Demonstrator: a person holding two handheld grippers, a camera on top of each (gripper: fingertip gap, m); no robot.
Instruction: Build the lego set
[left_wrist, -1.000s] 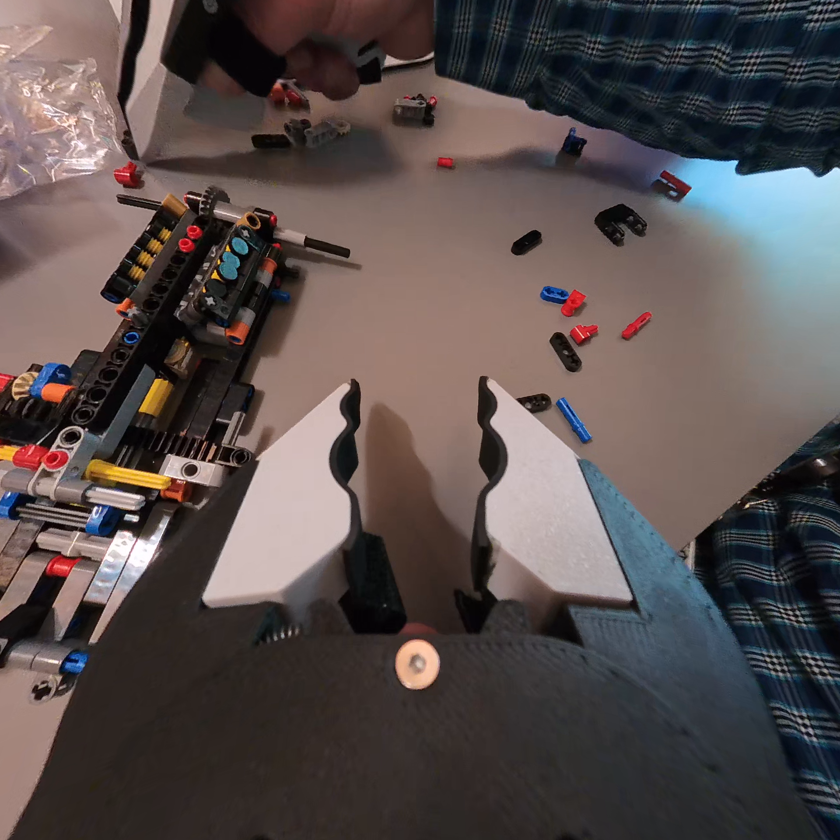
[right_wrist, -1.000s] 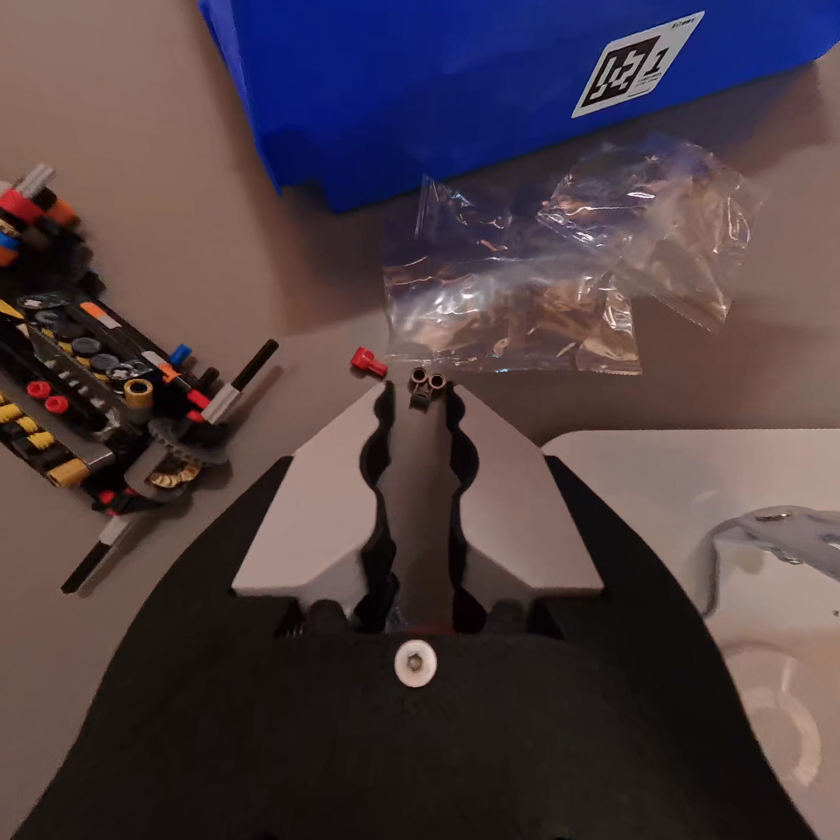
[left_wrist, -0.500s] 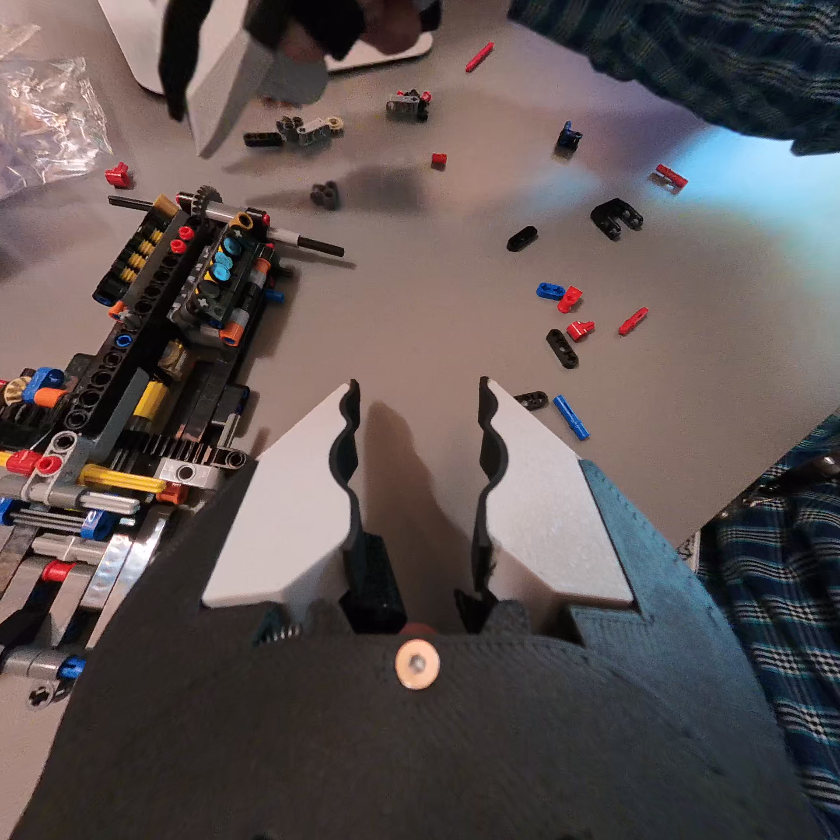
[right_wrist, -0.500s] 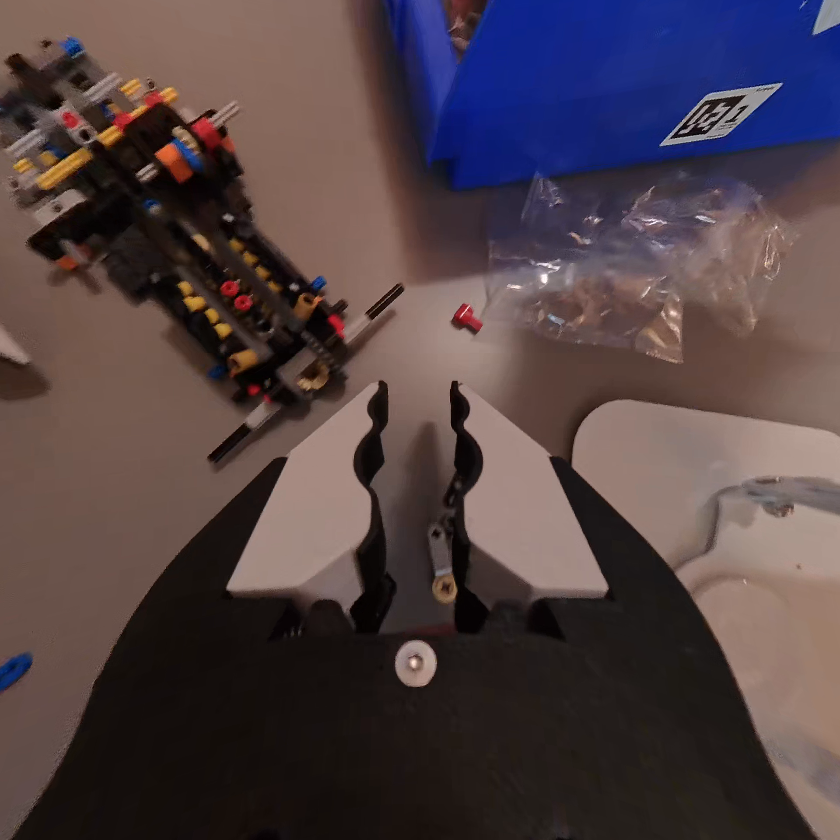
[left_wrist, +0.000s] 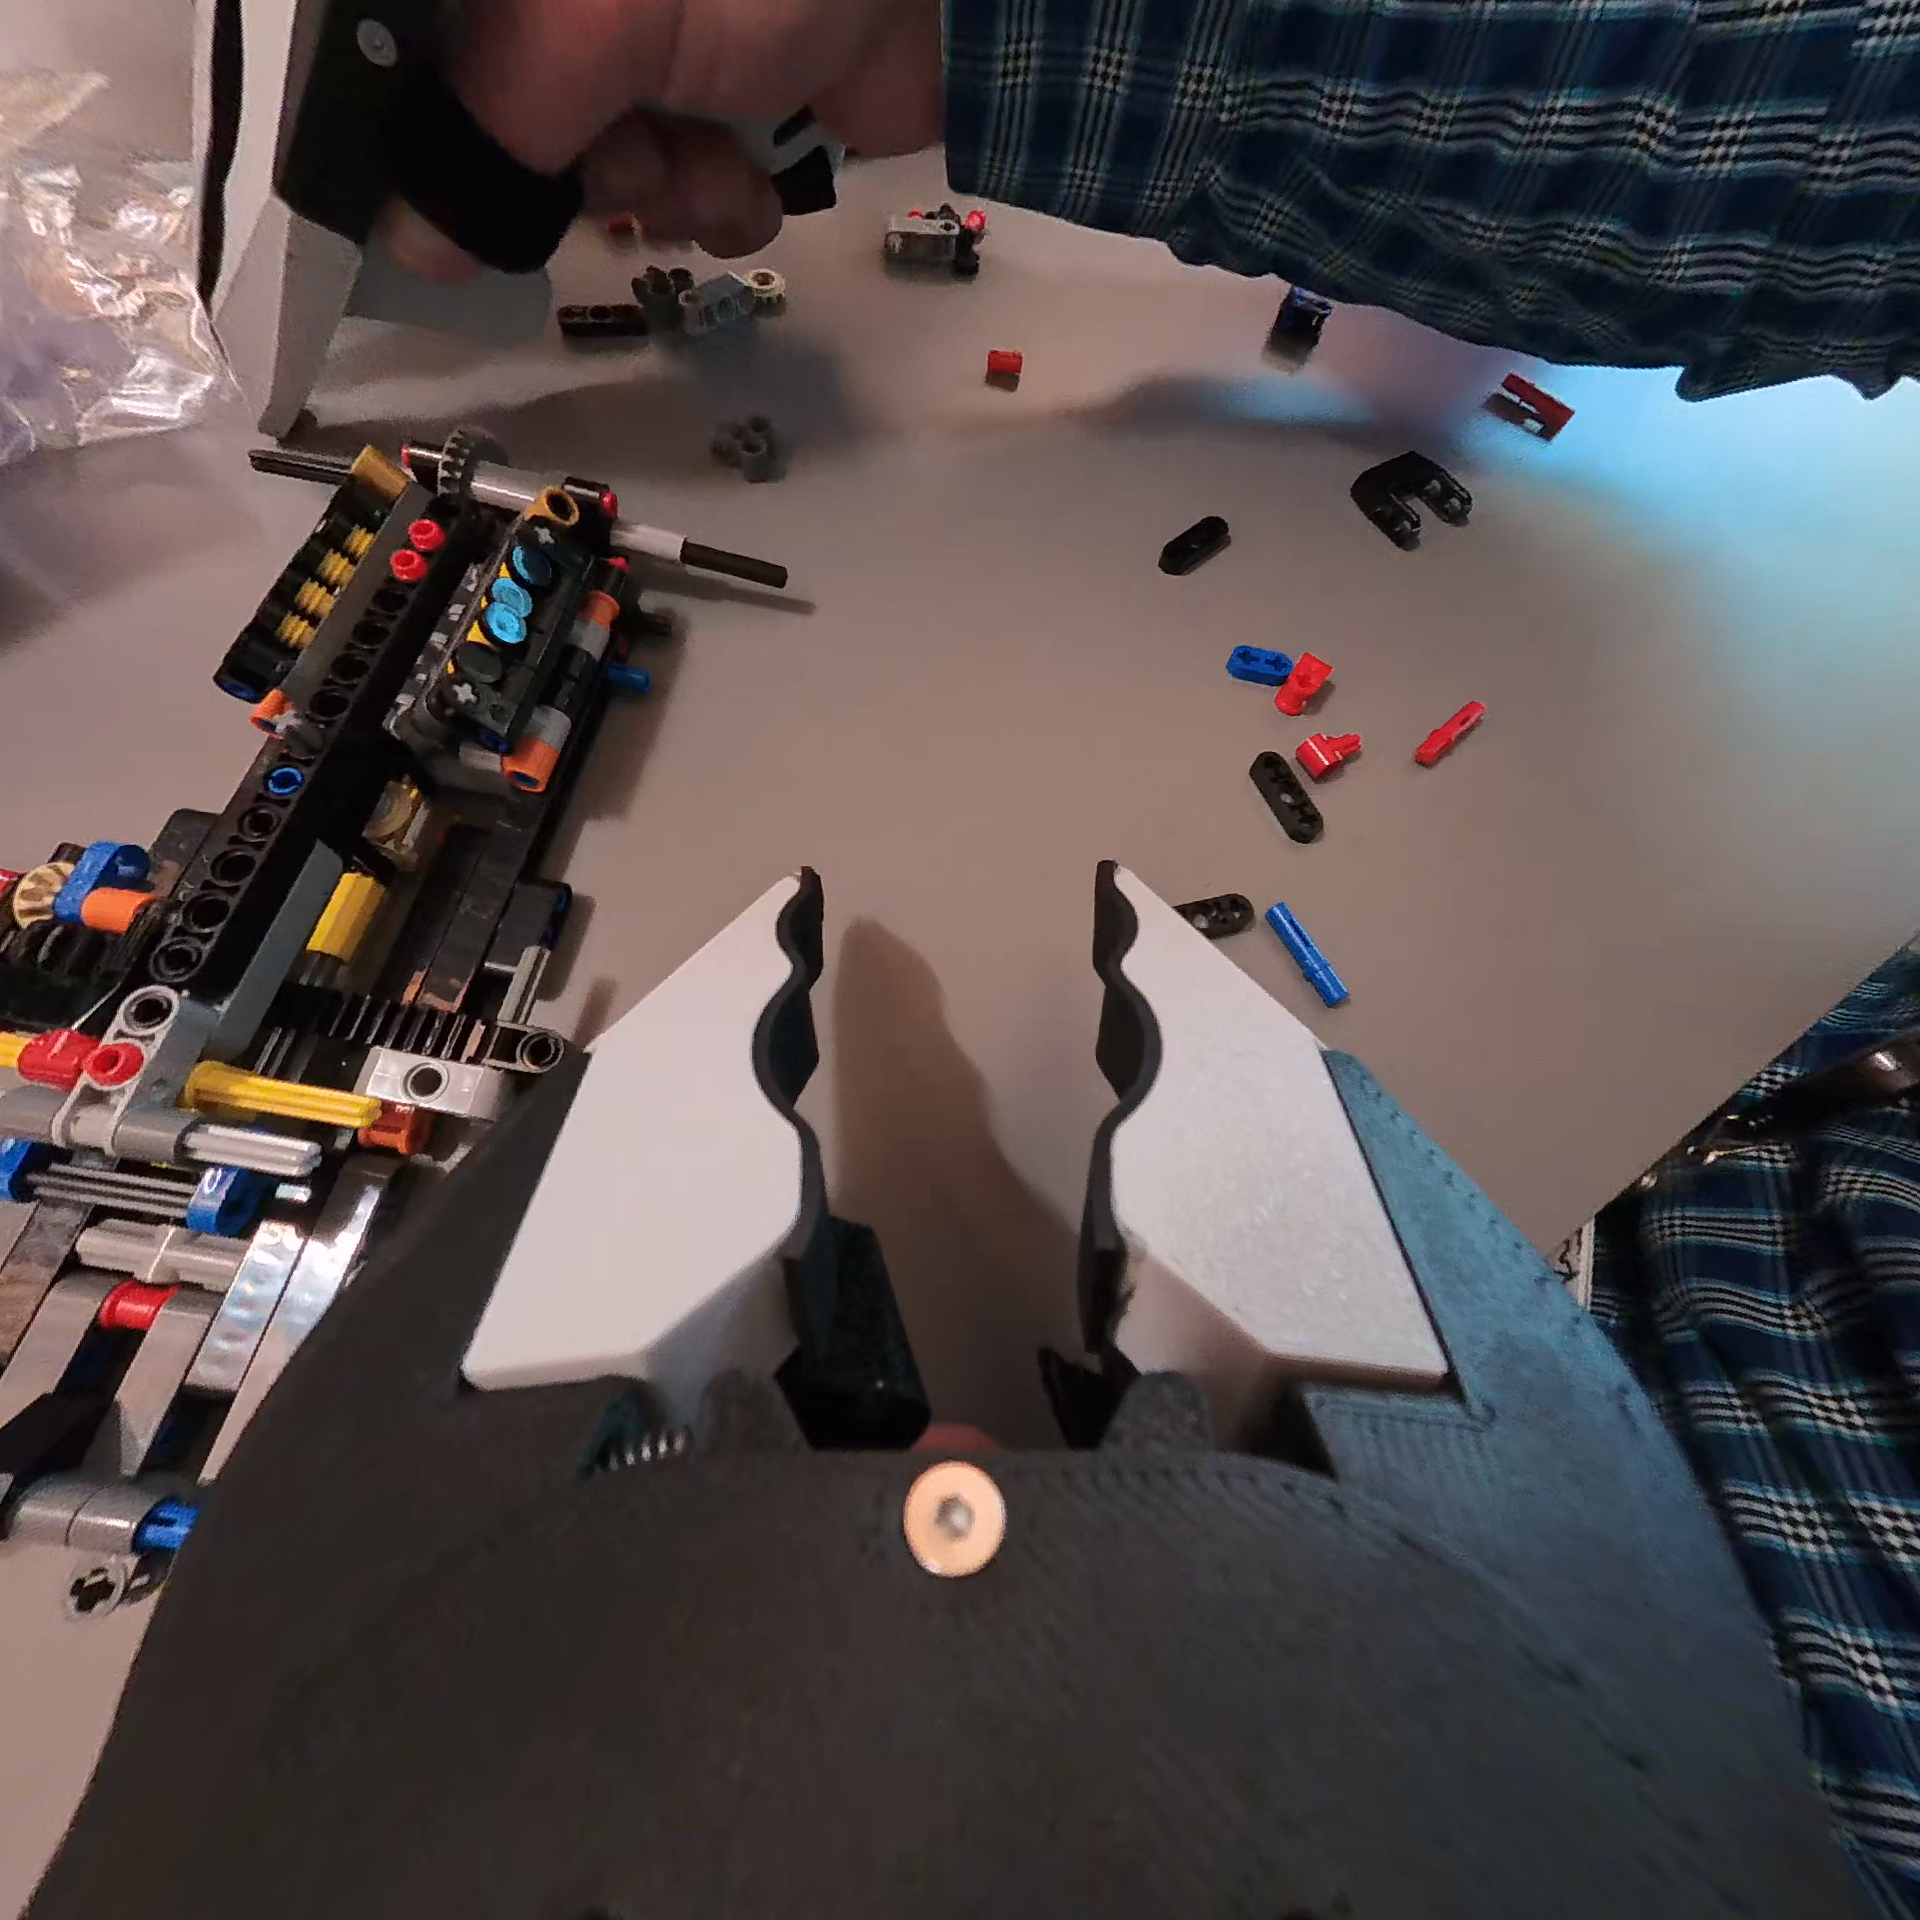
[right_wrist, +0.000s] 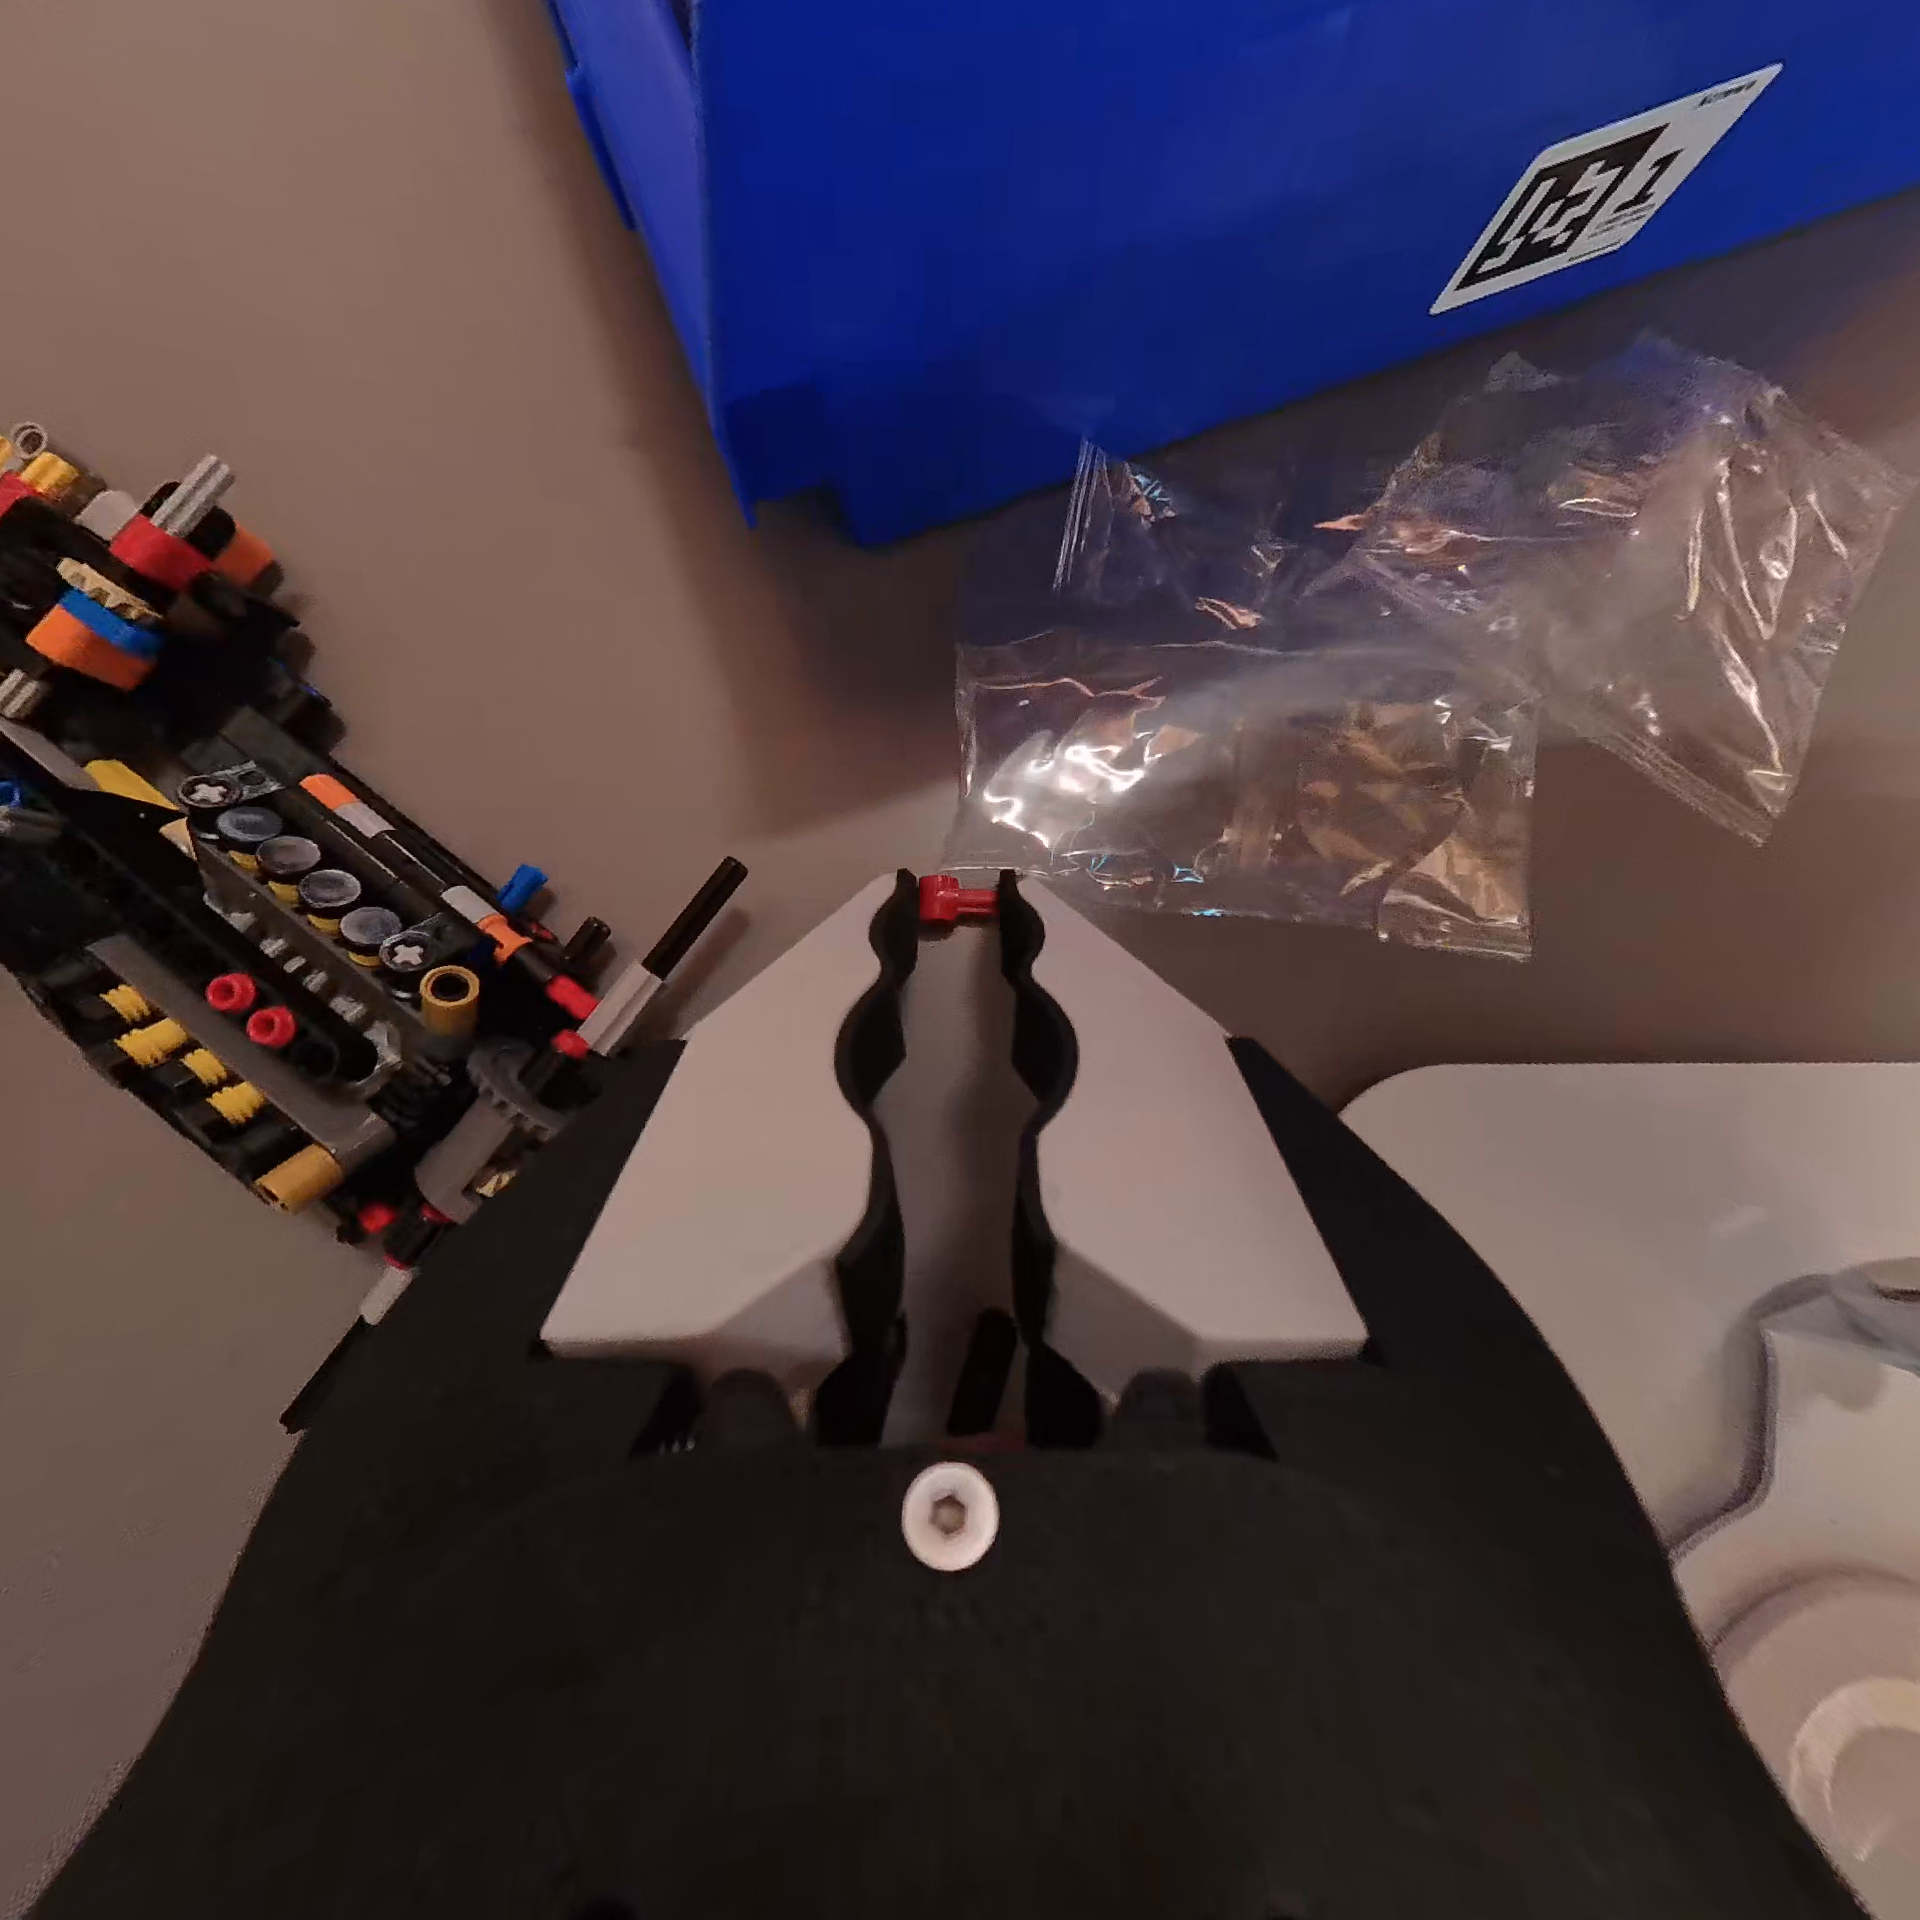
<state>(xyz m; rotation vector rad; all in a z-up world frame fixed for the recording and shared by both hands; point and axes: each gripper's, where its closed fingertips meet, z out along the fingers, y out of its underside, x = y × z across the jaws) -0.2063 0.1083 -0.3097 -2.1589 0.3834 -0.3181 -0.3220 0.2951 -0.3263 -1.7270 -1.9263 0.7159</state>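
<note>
We judge the main risk to be the small red pin (right_wrist: 951, 900) slipping: our right gripper (right_wrist: 958, 896) pinches it only at the very fingertips, jaws narrow, beside the clear bags (right_wrist: 1351, 727). It could pop out or twist. Our left gripper (left_wrist: 954, 894) hovers low over the table (left_wrist: 987, 675), jaws wide and empty. The half-built lego model (left_wrist: 343, 790) lies to its left, loose pieces to its right.

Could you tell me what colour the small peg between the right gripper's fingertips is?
Red; the peg shows best in the right wrist view.
</note>
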